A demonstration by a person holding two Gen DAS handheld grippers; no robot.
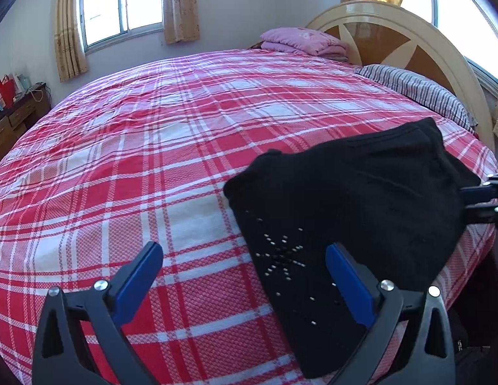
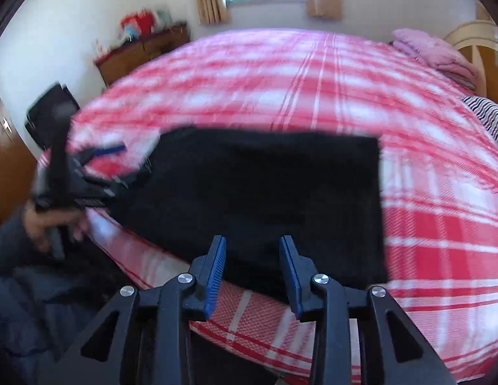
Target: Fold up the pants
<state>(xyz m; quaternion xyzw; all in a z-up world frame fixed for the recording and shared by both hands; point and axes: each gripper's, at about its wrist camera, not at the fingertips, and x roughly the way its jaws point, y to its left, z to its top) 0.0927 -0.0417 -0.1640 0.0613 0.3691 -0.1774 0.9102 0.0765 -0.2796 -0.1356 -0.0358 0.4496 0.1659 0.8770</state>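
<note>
Black pants (image 1: 354,199) with a small studded star pattern lie folded into a compact rectangle near the bed's front edge; they also show in the right wrist view (image 2: 258,192). My left gripper (image 1: 245,256) is open and empty, hovering above the pants' left end. It also shows in the right wrist view (image 2: 110,166) at the left, held by a hand. My right gripper (image 2: 252,250) is open and empty, just at the pants' near edge. Its tips appear in the left wrist view (image 1: 480,202) at the pants' right end.
The bed has a red and white plaid cover (image 1: 152,144). A folded pink quilt (image 1: 300,40), a striped pillow (image 1: 419,89) and a curved headboard (image 1: 393,32) are at the far right. A wooden dresser (image 2: 143,51) stands beyond the bed.
</note>
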